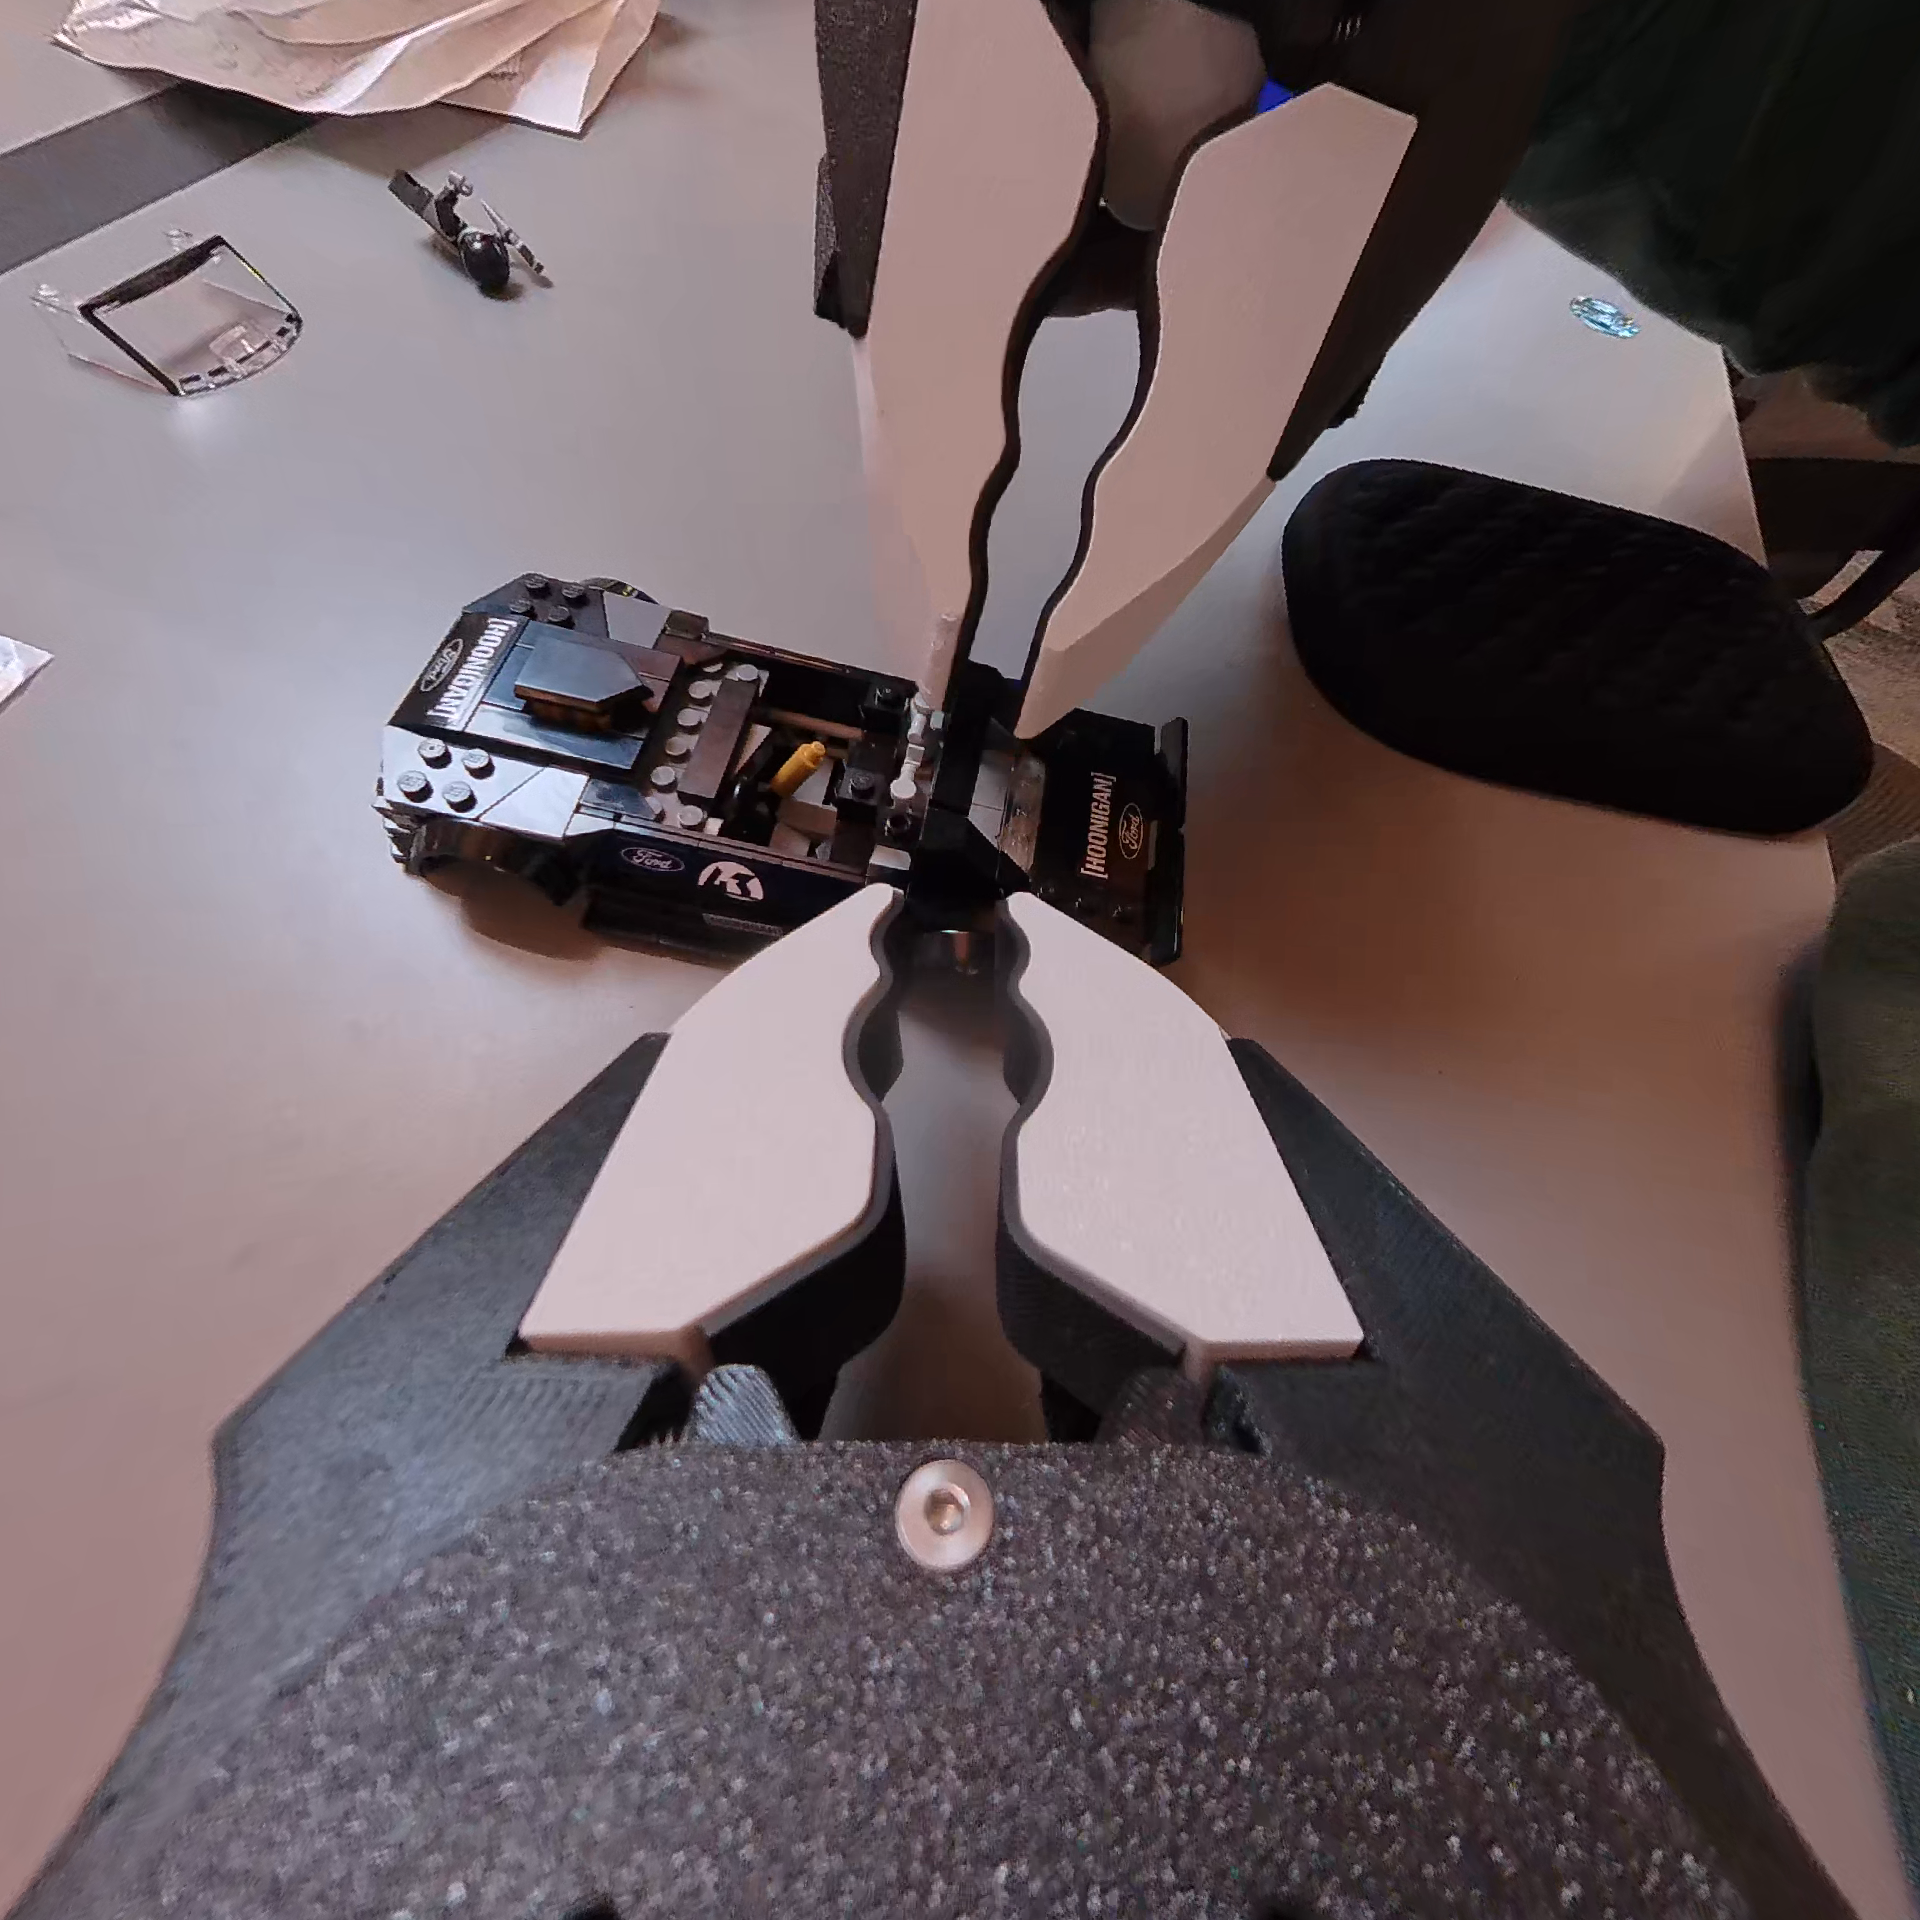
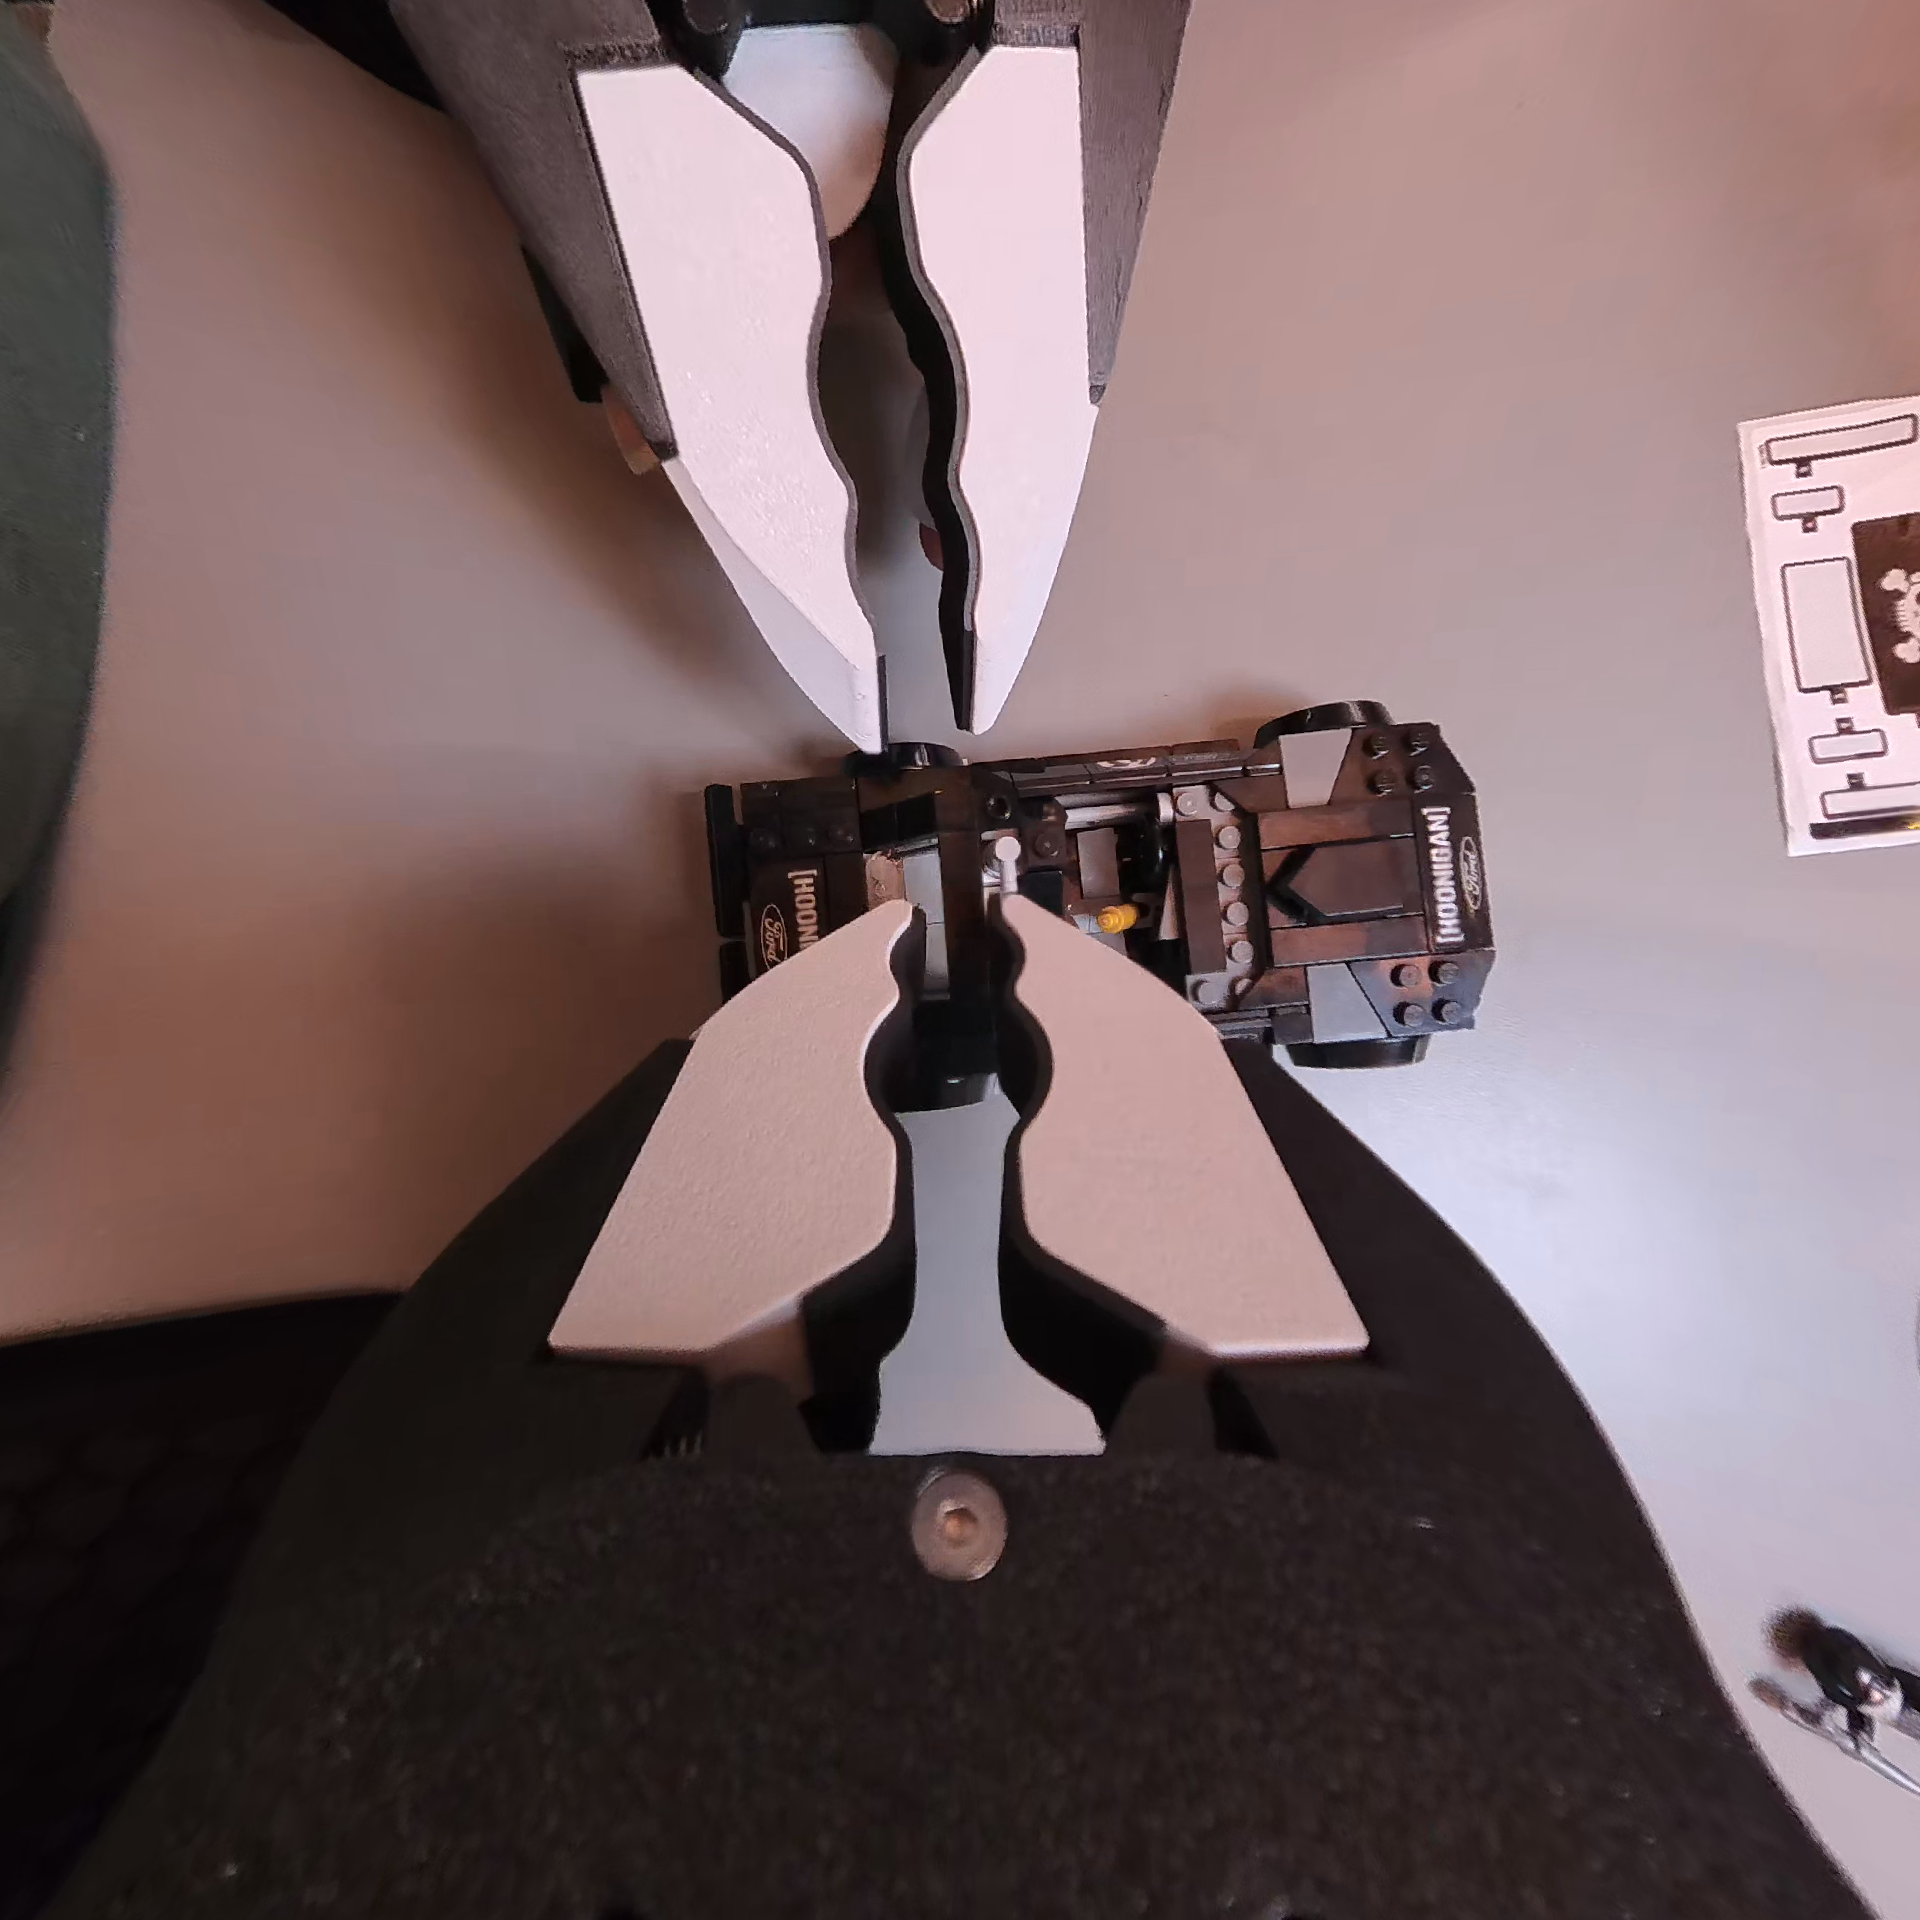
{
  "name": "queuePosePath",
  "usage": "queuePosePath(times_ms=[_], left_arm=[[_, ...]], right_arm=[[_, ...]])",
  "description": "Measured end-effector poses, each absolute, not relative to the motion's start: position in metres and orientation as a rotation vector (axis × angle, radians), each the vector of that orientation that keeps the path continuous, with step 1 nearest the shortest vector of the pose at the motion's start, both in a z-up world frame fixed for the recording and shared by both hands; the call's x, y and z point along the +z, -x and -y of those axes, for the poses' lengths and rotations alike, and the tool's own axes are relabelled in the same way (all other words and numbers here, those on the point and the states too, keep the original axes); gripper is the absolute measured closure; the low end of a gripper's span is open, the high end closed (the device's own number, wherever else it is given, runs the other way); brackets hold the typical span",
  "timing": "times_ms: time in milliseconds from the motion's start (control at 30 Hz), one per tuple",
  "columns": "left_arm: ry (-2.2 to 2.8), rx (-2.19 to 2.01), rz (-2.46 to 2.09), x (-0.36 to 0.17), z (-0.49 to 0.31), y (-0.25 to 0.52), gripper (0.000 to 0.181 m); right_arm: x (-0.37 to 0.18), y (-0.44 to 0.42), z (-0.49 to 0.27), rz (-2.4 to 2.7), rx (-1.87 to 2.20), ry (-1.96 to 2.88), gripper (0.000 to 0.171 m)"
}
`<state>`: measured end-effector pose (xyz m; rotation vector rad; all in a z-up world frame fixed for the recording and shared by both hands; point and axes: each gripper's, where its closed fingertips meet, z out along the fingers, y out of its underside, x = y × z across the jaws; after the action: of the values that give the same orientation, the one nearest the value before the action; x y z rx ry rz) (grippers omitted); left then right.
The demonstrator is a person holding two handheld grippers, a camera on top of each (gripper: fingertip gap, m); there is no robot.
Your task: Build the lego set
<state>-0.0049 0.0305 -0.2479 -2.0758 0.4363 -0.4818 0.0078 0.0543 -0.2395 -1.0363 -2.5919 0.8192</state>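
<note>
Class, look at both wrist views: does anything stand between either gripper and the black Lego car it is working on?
Nothing visible does. The left gripper and right gripper both already meet the black Lego car at its rear section from opposite sides. The clear windscreen piece lies well apart on the table.

The right gripper (image 2: 956,914) reaches over the black lego car (image 2: 1122,894) lying on the grey table (image 2: 1455,1299), its two white fingers set narrowly apart on either side of a black upright piece (image 2: 961,873) at the car's rear. Opposite, the left gripper (image 2: 920,732) points down at the car's far edge, its tips close together but apart. A sticker sheet (image 2: 1829,623) lies right of the car, and a small dark figure (image 2: 1849,1673) lies near the lower right edge.
</note>
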Motion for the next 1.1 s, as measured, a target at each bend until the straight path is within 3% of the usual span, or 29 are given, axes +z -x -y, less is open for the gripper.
queuePosePath(times_ms=[333,933,1100], left_arm=[[2.089,-0.48,-0.447,-0.252,-0.031,0.002,0.166],[2.073,-0.485,-0.436,-0.249,-0.03,0.003,0.166],[2.06,-0.488,-0.421,-0.246,-0.03,0.003,0.167]], right_arm=[[-0.244,-0.007,-0.055,2.617,0.767,1.013,0.165],[-0.239,-0.016,-0.057,2.489,0.812,1.106,0.154],[-0.246,-0.008,-0.058,2.501,0.751,1.074,0.167]])
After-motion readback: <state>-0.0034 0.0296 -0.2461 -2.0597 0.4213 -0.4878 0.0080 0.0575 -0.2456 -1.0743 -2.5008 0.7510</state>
